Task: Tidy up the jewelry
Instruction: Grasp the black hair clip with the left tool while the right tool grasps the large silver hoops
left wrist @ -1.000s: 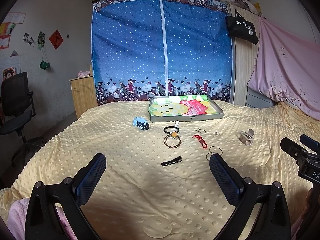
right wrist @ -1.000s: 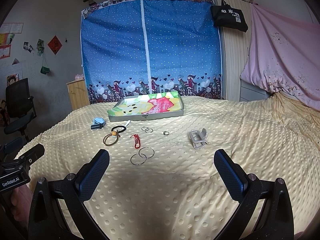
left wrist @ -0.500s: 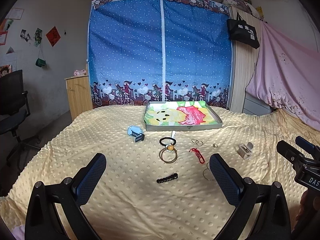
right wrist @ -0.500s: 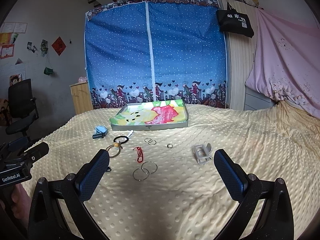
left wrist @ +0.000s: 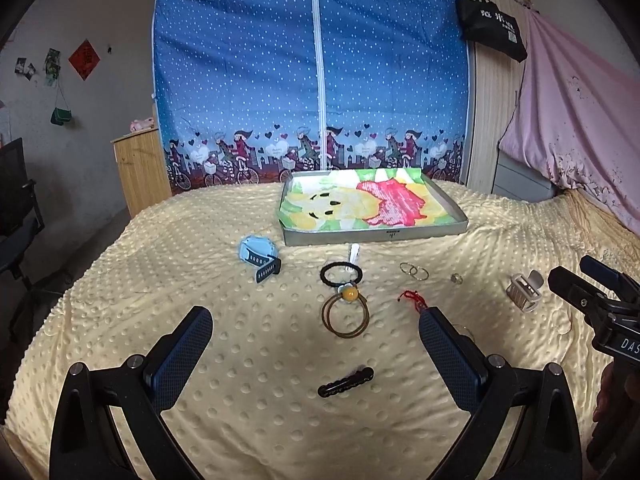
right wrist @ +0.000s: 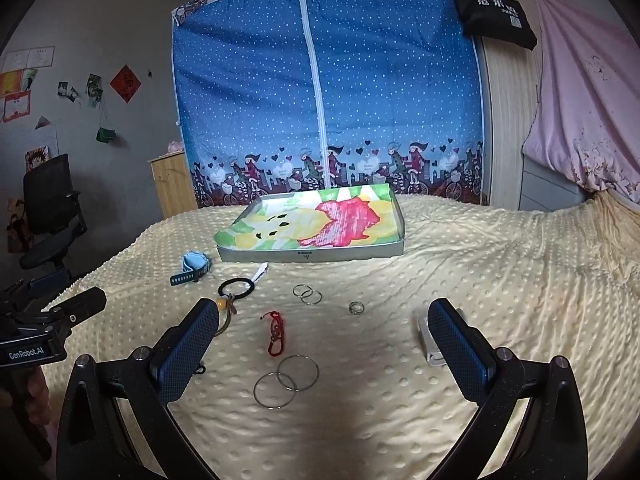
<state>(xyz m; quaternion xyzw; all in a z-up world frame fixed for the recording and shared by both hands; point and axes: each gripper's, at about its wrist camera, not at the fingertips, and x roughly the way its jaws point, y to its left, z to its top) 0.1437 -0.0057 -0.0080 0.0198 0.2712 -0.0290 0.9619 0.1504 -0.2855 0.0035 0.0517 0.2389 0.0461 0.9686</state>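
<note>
Black-framed L tool [left wrist: 314,332] and R tool [right wrist: 322,322], both spread wide w/ nothing held, hover over the yellow dotted bedspread [right wrist: 400,432]. "GenRobot.AI" reads on the L tool's body in the R view. Black hair clip [left wrist: 345,382] lies nearest, then two linked silver hoops [right wrist: 286,380], red cord charm [right wrist: 276,333], bead hair tie [left wrist: 345,304]. Farthest: cartoon-lined tray [left wrist: 456,229].

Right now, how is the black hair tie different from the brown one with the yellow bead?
The black hair tie is thick and dark, a plain loop; the brown hair tie is thinner, light brown, and carries a yellow bead at its top. The black one lies nearer the tray; the brown one lies nearer the left gripper. Both are round loops lying flat on the yellow blanket, meeting at the bead.
</note>
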